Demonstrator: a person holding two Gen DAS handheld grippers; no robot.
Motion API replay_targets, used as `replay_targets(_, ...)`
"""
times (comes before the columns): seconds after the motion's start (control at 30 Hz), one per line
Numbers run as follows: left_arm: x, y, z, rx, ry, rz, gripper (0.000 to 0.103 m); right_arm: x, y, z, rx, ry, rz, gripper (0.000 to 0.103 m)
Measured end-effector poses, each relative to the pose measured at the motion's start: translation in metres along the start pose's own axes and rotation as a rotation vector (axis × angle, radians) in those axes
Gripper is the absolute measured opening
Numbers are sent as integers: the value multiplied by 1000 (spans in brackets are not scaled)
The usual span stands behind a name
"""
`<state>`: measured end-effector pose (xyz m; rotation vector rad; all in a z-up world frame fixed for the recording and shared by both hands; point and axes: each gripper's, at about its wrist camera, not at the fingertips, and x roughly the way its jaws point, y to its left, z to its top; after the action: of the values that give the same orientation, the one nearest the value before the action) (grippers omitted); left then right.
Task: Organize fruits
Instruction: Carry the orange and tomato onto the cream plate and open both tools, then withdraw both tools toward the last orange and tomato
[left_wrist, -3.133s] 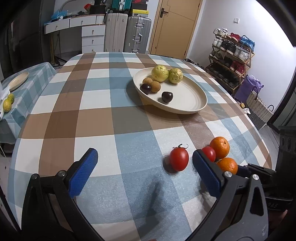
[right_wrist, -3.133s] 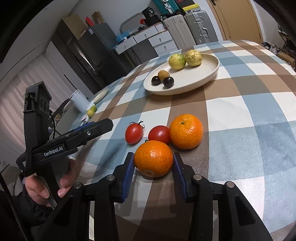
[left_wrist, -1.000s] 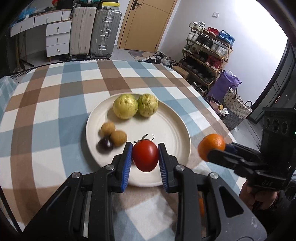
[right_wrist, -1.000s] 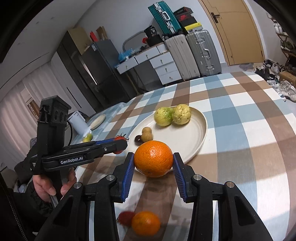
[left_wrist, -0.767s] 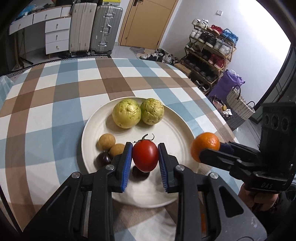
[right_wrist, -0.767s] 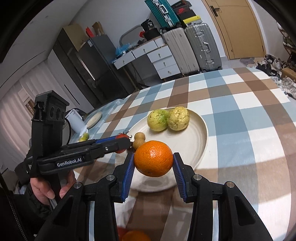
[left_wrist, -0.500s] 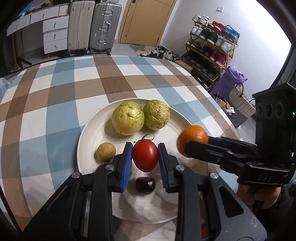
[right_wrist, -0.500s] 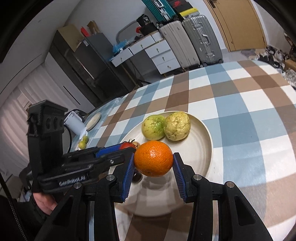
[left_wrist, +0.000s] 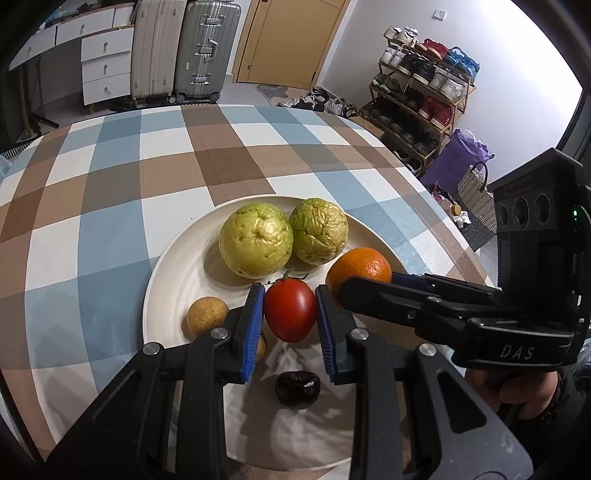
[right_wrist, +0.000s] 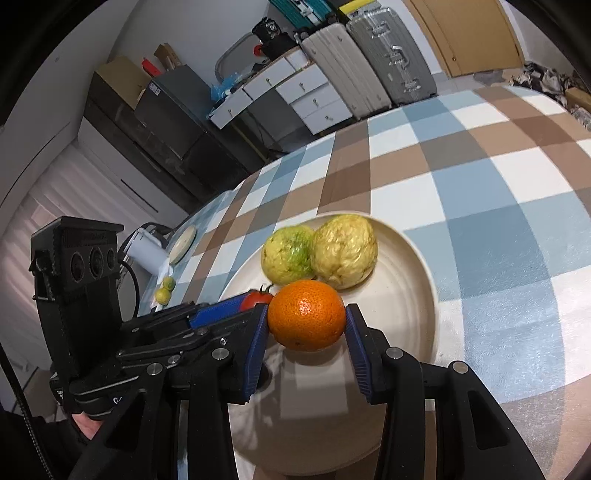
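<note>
left tool (left_wrist: 290, 314): clamped on tomato (left_wrist: 290, 309) | right tool (right_wrist: 306, 325): clamped on orange (right_wrist: 306, 319) | plate (left_wrist: 166, 258): directly beneath both tools | orange beside tomato, apart

Red tomato (left_wrist: 290, 309), orange mandarin (right_wrist: 306, 319), cream plate (left_wrist: 173, 266)

Your left wrist view looks steeply down, close over the round cream plate (left_wrist: 162, 258) on the checked-cloth desk (left_wrist: 110, 192), toward the yellow door (left_wrist: 291, 40). Your right wrist view, tilted, faces the same plate (right_wrist: 424, 280) toward the silver suitcases (right_wrist: 388, 55); both share the plate.
</note>
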<state>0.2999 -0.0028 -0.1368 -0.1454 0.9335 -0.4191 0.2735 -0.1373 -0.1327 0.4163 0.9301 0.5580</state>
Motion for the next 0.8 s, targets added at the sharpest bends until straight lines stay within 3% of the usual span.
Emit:
replay_targets(0.2,0,0,3,0,-10,-5,25,2,5,1,-15,-9,-29,43)
replay_targets(0.37,-11,-6,4,27,-32,-6,29,-8,9,4,-32,-54,-27,54)
replay_targets(0.53,-30,-12,3,30,-71,11,58,-31,17,6,-50,-120,-19,65)
replay_targets(0.7,-53,-17,-2,24,-100,37,66,-58,22,2,-48,-166,-29,69)
replay_targets(0.8,-70,-21,-6,25,-126,62,78,-73,26,-4,-49,-193,-38,74)
